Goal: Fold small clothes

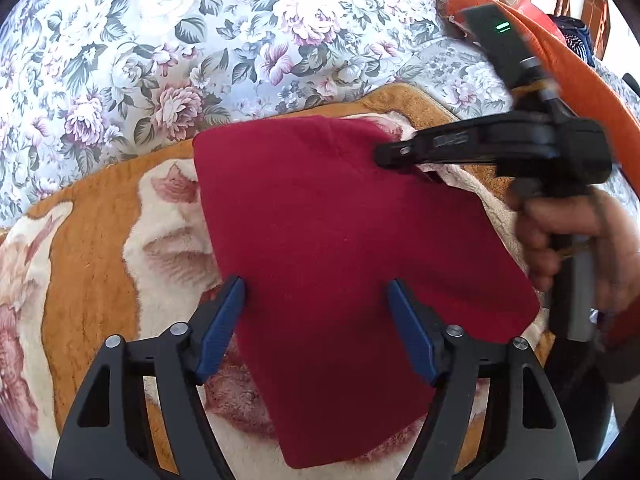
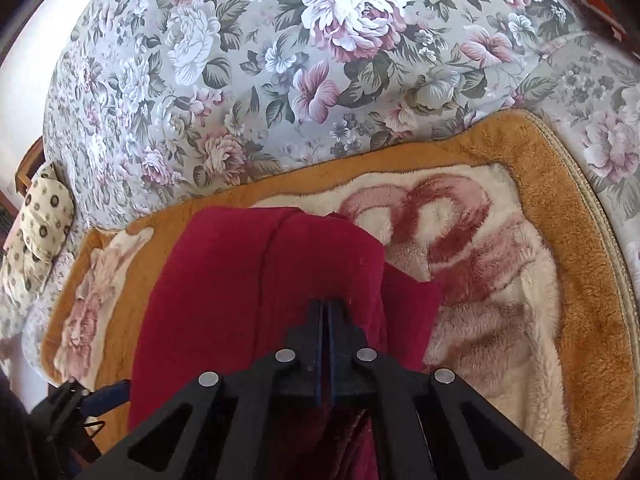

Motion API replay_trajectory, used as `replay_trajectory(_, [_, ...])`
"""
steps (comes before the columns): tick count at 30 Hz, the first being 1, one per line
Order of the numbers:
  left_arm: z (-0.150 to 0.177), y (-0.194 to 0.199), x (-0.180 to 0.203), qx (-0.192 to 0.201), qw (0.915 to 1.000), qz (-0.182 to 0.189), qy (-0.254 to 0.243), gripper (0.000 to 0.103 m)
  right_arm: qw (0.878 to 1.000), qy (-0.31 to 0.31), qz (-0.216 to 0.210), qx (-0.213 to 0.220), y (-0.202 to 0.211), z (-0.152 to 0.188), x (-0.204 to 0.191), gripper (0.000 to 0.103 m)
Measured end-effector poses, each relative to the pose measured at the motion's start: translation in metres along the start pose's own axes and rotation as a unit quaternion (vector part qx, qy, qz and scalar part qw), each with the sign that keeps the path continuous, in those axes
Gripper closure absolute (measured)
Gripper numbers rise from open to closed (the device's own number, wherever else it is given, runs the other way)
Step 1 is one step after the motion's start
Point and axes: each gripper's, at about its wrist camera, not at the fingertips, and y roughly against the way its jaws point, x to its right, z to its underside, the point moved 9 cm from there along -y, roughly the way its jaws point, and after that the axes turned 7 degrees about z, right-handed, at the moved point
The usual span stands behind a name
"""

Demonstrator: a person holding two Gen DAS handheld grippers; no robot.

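Observation:
A dark red cloth (image 1: 340, 240) lies folded flat on a plush orange and cream blanket (image 1: 88, 248). My left gripper (image 1: 316, 282) is open just above the cloth's near edge. Its blue pads (image 1: 224, 320) straddle the fabric without pressing it. My right gripper (image 1: 386, 156), held by a hand (image 1: 568, 240), reaches in from the right to the cloth's far right corner. In the right wrist view that gripper (image 2: 328, 305) is shut, its jaws together on the red cloth (image 2: 240, 300). A lower layer of the cloth (image 2: 412, 312) sticks out to the right.
A floral bedspread (image 1: 160, 40) covers the bed behind the blanket (image 2: 580, 280). An orange cushion (image 1: 580, 80) lies at the far right. A patterned pillow (image 2: 40, 220) sits at the bed's left edge. A wooden frame shows at top right.

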Motion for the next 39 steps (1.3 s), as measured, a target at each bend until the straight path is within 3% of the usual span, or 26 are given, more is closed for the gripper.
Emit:
replay_trajectory(4, [0.002,0.002,-0.003,-0.002,0.9999,0.005,0.013,0.030,0.999,0.036,0.006,0.025,0.045,0.012,-0.021,0.100])
replay_trajectory(8, [0.004,0.002,-0.003,-0.002,0.9998,0.003,0.019,0.030,0.996,0.064,0.018,0.054,0.086,0.046,-0.038,0.099])
replay_trajectory(11, [0.006,0.002,-0.003,-0.003,0.9998,-0.002,0.018,0.030,0.995,0.080,0.039,0.047,0.084,0.071,-0.041,0.099])
replay_trajectory(13, [0.007,0.002,-0.002,-0.005,0.9998,-0.005,0.018,0.030,0.991,0.097,0.085,0.025,0.064,0.090,-0.030,0.099])
replay_trajectory(15, [0.008,0.003,-0.002,-0.006,0.9998,-0.010,0.017,0.030,0.993,0.085,0.081,0.022,0.058,0.096,-0.024,0.099])
replay_trajectory(25, [0.002,0.033,0.002,0.020,0.9990,-0.033,0.021,0.030,0.996,0.012,0.011,0.087,0.119,0.080,-0.032,0.093])
replay_trajectory(28, [-0.002,0.045,0.006,0.035,0.9984,-0.041,0.017,0.030,0.996,0.001,0.018,0.090,0.124,0.078,-0.036,0.076])
replay_trajectory(39, [-0.014,0.077,0.009,0.078,0.9942,-0.067,0.031,0.028,0.993,-0.006,0.029,0.112,0.147,0.075,-0.041,0.074])
